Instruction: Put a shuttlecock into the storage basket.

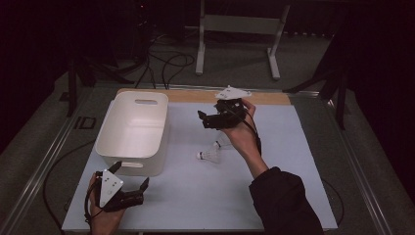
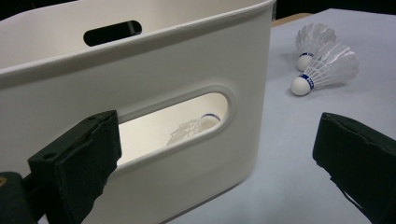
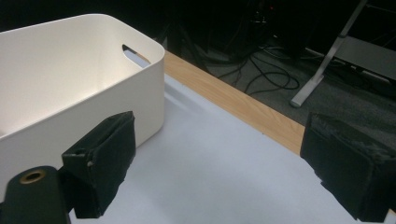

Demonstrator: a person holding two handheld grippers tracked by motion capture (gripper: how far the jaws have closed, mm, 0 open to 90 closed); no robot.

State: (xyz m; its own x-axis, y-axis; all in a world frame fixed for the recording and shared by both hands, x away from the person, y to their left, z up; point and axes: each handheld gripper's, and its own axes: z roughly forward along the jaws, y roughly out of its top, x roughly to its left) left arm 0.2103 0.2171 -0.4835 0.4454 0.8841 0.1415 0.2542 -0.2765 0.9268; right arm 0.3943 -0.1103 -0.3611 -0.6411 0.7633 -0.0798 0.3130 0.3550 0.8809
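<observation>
A white plastic bin (image 1: 133, 128) (image 2: 154, 70) (image 3: 56, 79) stands on the left half of the pale blue table (image 1: 195, 191). Two white shuttlecocks (image 1: 209, 154) (image 2: 322, 65) lie side by side on the table to the bin's right. Through the bin's handle slot a third shuttlecock (image 2: 194, 127) lies inside. My left gripper (image 1: 131, 177) (image 2: 219, 163) is open at the bin's near end, low by the front edge. My right gripper (image 1: 201, 117) (image 3: 224, 172) is open and empty, held above the table right of the bin and pointing toward it.
A wooden strip (image 1: 195, 95) (image 3: 243, 107) runs along the table's far edge. Beyond it are cables (image 1: 166, 63) on the floor and a white stand (image 1: 235, 29). A dark sleeve (image 1: 284, 200) reaches in over the table's right front.
</observation>
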